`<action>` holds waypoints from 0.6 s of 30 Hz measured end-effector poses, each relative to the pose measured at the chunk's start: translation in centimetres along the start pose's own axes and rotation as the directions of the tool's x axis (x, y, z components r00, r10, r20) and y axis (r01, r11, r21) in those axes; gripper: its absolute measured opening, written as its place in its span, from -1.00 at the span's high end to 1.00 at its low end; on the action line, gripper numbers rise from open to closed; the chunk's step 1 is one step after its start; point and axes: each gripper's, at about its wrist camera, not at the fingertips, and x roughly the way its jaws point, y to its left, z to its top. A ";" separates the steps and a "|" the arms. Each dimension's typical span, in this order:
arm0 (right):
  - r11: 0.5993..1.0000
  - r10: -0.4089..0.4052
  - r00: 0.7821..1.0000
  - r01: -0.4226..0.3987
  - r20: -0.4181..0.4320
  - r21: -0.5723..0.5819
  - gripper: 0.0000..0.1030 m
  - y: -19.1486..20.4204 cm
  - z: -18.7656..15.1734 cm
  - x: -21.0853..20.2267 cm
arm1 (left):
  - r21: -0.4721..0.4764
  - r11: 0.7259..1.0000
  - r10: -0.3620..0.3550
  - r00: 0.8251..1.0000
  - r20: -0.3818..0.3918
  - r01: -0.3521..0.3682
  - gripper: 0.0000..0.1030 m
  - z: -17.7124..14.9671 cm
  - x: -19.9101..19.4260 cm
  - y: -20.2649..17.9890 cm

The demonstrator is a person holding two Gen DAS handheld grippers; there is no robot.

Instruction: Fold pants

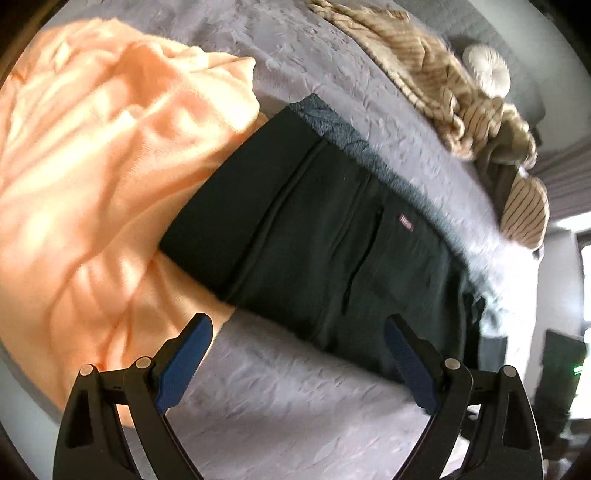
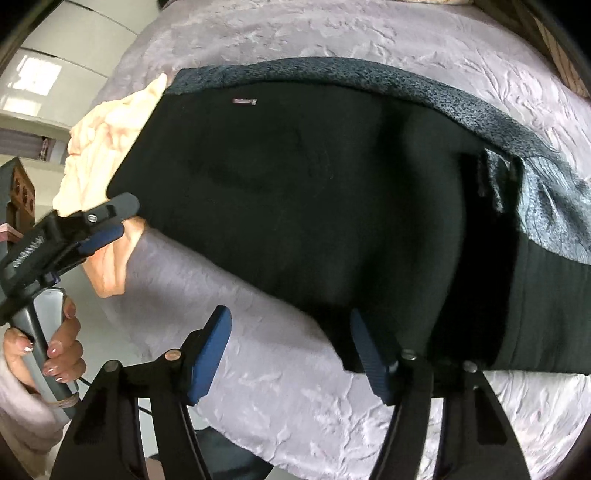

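Right wrist view showed the pants [image 2: 314, 206] flat on the bed [image 2: 295, 33], both grippers near their front edge: right gripper [image 2: 291, 354] and left gripper [image 1: 297, 363] spread, empty, seemingly poised to pinch

No readable text. Pants [image 1: 317, 236] carry a small pink tag [image 1: 405, 222], lettering too blurred to make out. Left gripper [image 2: 99, 221], seen from the right wrist, has pale print on its body, also illegible.
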 end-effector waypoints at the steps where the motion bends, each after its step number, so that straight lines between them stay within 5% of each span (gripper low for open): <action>1: 1.000 0.000 1.000 0.000 -0.003 0.001 -0.37 -0.1 0.1 0.2 | -0.015 1.000 -0.021 1.000 -0.003 0.020 -0.84 0.2 0.2 0.2; 10: 1.000 -0.003 1.000 0.003 -0.027 -0.003 -0.37 -0.2 1.1 2.2 | -0.075 0.993 -0.094 0.994 -0.063 0.089 -0.84 0.3 3.0 1.0; 18: 1.000 0.021 0.999 -0.021 -0.036 0.007 -0.37 -0.8 1.2 2.6 | -0.111 0.990 -0.088 0.995 -0.051 0.082 -0.84 1.0 4.0 0.8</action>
